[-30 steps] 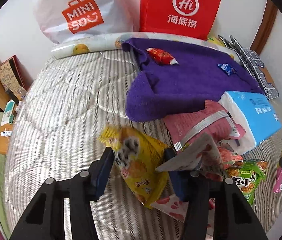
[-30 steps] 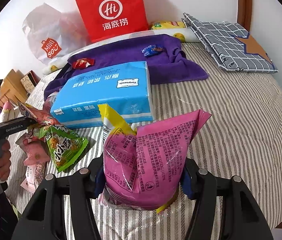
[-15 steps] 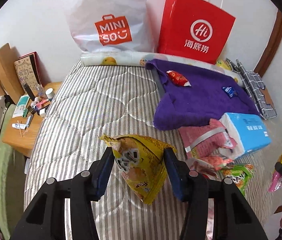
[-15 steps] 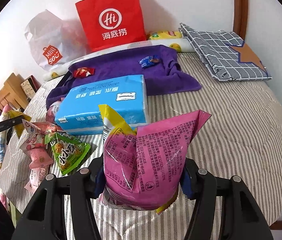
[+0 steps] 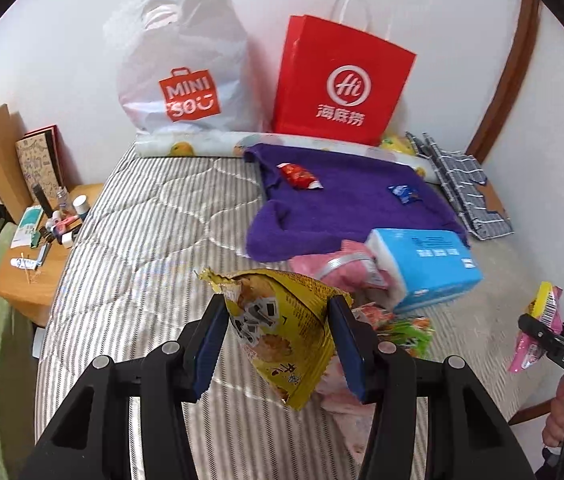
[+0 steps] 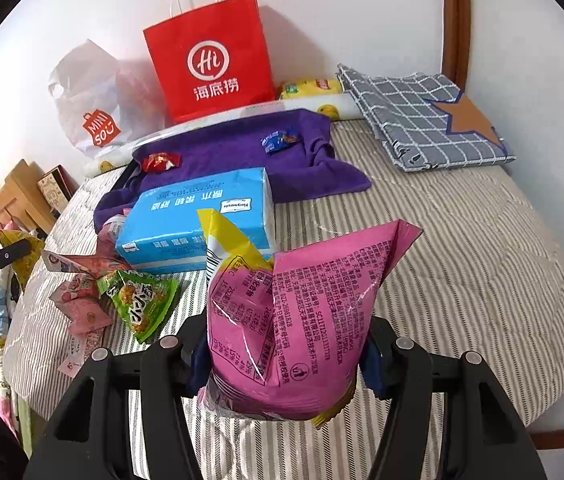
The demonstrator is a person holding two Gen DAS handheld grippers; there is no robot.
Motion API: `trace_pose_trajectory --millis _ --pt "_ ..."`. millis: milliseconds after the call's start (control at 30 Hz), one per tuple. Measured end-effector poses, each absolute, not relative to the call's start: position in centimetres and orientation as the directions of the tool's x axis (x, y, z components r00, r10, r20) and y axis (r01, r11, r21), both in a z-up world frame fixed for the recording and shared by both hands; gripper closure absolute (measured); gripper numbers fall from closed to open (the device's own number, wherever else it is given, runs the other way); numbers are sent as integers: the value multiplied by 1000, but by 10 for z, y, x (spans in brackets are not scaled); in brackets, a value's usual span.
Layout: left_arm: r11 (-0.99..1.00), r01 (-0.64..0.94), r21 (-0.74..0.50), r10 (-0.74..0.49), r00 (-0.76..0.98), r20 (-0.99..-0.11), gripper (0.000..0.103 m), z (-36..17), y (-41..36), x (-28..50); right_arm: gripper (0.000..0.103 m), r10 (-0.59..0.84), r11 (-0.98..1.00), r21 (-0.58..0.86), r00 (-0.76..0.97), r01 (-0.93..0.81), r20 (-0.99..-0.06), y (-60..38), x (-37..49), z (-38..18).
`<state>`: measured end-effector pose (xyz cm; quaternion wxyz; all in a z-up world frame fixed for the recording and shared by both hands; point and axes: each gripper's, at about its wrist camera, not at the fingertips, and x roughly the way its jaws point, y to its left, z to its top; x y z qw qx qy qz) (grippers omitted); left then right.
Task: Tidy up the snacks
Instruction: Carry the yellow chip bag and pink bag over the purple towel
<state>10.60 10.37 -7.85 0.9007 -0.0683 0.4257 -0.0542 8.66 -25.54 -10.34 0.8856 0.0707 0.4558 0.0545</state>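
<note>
- While I hold both grippers above the striped bed (image 5: 142, 248), my left gripper (image 5: 278, 344) has its jaws pinching a yellow snack bag (image 5: 282, 328) (top torn open).
- My right gripper (image 6: 282, 356) has its jaws clamped on a pink snack bag (image 6: 302, 320).
- Beyond lie a green snack packet (image 6: 142, 304), blue tissue pack (image 6: 202, 220) and purple towel (image 5: 354, 208).

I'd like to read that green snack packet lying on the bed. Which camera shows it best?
The right wrist view: the green snack packet lies in the open, its printed front facing the camera. In the left wrist view only a green sliver shows behind the left gripper and its yellow packet.
</note>
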Motion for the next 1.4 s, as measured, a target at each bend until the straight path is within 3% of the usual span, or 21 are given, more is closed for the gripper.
trace_pose_trajectory --millis 267,900,1400 --pt "983 60 -172 -169 657 -735 53 -60 92 94 44 180 981 187 599 -51 -781 -256 81 -93" --pt "940 252 -232 -340 613 -713 53 -51 9 114 44 197 980 161 638 -114 -744 -243 103 -66" --pt "935 251 -251 -354 604 -714 53 -47 -1 158 44 217 976 163 658 -144 -721 -235 153 -54"
